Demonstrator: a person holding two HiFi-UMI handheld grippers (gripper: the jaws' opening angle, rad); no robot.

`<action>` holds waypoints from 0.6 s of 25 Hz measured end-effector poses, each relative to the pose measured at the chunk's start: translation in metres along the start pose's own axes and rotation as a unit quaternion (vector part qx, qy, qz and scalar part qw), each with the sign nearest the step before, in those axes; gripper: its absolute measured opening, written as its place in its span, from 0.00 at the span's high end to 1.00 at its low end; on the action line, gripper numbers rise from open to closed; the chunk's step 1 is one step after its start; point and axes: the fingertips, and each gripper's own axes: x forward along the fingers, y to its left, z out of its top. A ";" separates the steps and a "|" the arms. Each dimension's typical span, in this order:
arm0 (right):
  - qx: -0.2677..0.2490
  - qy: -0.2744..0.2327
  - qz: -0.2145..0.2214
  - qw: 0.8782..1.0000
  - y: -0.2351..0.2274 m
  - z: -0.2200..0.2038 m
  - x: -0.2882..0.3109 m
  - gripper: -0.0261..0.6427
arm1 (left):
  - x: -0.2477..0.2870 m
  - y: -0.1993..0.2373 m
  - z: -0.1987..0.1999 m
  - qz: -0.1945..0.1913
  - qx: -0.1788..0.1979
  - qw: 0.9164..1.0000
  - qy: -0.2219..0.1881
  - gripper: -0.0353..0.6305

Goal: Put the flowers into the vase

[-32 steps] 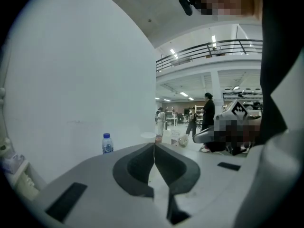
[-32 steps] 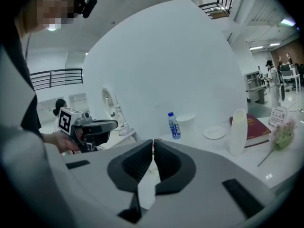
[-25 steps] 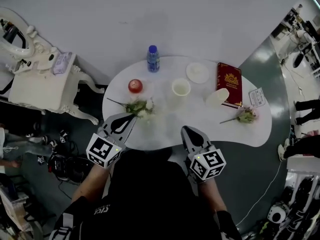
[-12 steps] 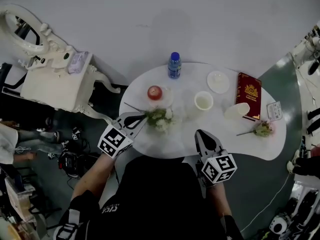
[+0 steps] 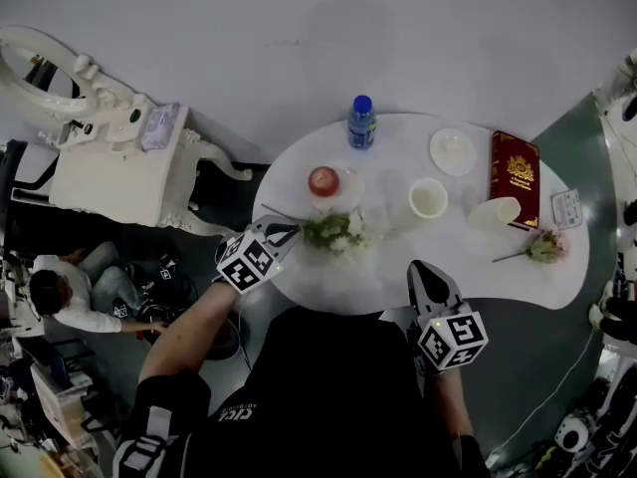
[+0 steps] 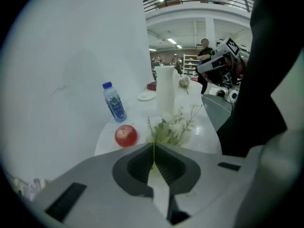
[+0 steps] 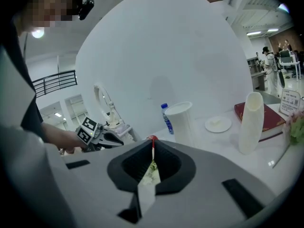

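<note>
Nearest me, my right tool (image 5: 422, 265) sits over the near edge of the white surface (image 5: 478, 267). Its jaws are pressed together with nothing in them, and its own camera shows only a hairline slit between them. My left tool (image 5: 295, 230) is at the near left edge of the surface, tipped downward. Its jaws are likewise closed tight on nothing, and their tips are just beside the near bunch of flowers (image 5: 335, 232); I cannot tell whether they touch its stem. That bunch, green with pale blooms, lies flat on the surface with its stem end pointing left, well apart from both vases. Just beyond it sits a red apple (image 5: 323, 180). To the right of the apple stands a wide vase (image 5: 428, 198), white, with its open mouth up. Further right, a slim vase (image 5: 496, 212) stands upright just in front of a red book (image 5: 515, 167) that lies flat. A second flower (image 5: 544, 247), with a pinkish head, lies near the right edge, on the near right side of the slim vase. A small card (image 5: 565, 207) stands just to the right of the book. Farther back, a small white plate (image 5: 453, 152) lies left of the book, and a water bottle (image 5: 361, 122) with a blue cap stands at the far edge. Off the surface to the left is an ornate white dressing table (image 5: 109, 162) with an oval mirror, and a person (image 5: 65, 302) is sitting on the floor near it.
</note>
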 end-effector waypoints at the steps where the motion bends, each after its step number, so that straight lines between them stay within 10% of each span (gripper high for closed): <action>1: 0.002 0.002 -0.004 1.000 -0.001 -0.002 -0.001 0.92 | 0.005 0.002 -0.004 -0.009 0.007 1.000 0.008 0.93; 15: 0.026 0.004 -0.065 0.998 -0.014 -0.017 -0.020 0.92 | 0.045 0.022 -0.037 -0.080 0.102 0.989 0.072 0.92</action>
